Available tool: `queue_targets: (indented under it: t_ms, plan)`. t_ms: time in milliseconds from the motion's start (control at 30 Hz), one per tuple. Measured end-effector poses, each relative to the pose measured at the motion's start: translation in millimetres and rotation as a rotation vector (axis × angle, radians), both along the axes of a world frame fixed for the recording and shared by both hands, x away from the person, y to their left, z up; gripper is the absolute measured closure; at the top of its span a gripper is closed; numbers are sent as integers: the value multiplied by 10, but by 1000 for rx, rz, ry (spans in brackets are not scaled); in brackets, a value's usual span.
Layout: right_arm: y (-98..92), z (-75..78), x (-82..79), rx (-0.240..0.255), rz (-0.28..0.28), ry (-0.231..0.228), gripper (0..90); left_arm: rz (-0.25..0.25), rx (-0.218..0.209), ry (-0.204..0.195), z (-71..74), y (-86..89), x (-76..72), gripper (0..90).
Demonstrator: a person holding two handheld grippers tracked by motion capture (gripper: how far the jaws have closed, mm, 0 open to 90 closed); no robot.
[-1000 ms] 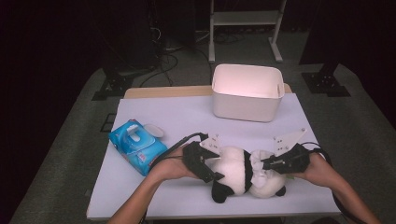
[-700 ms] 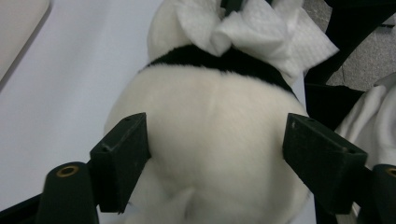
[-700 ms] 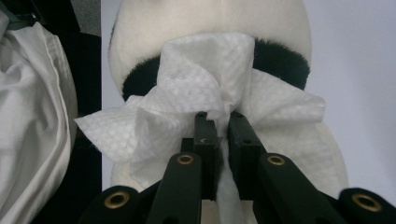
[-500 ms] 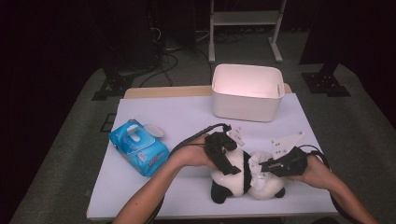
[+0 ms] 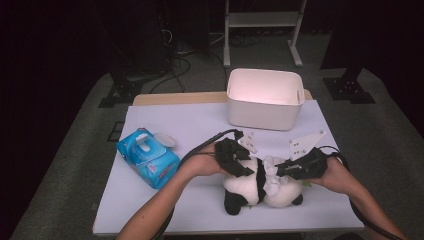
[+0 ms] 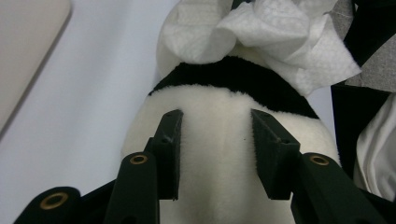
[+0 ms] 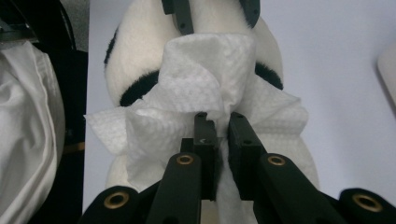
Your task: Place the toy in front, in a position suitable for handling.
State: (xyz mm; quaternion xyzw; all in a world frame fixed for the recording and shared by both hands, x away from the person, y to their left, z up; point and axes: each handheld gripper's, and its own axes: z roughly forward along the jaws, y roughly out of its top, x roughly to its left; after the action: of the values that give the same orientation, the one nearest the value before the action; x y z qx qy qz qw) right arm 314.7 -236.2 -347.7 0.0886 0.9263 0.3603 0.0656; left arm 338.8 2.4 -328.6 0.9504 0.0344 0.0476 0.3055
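The work in hand looks like wiping down a black-and-white plush panda toy (image 5: 255, 185), which lies on its side near the front edge of the pale lilac surface (image 5: 165, 200), between the person's two hands. A crumpled white paper wipe (image 5: 272, 175) is already out and pressed against the panda's middle, so fetching the wipe seems done; the blue soft pack of wet wipes (image 5: 147, 157) sits well apart to the left with its lid flipped open. How much of the plush has been wiped I cannot tell. Judging from this, rubbing over the toy is still under way, and the white rectangular plastic bin (image 5: 265, 100) at the back of the surface looks empty as far as its inside shows, so any putting away is not yet done

The right gripper (image 7: 223, 121) has its jaws pinched nearly together on a fold of the wipe, holding it against the plush. The left gripper (image 6: 217, 140) has just been closing its jaws; they stand partly open with the panda's white furry body between them, the pads sinking into the fur on either side, steadying the toy
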Motion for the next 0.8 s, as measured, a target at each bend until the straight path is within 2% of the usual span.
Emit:
queue_targets:
  t_ms: [100,200,300,400,500,667,800]
  plan:
    - [50,-13,35,2,10,7,827,-2,-3,12,-14,56,-21,607]
    - [104,-60,31,-1,19,23,826,6,-20,27,-70,88,-40,561]
    - [128,-72,-7,-18,27,11,827,8,-42,40,-120,107,-66,544]
    - [95,-53,-57,-32,28,3,827,7,-42,27,-118,101,-107,542]
    - [21,-34,-97,-32,18,2,828,7,-29,17,-103,98,-115,531]
    - [-260,-44,-152,-30,-31,25,828,14,-41,34,-115,104,-103,518]
    - [-451,-64,-213,-56,-61,29,827,15,-37,30,-118,104,-103,503]
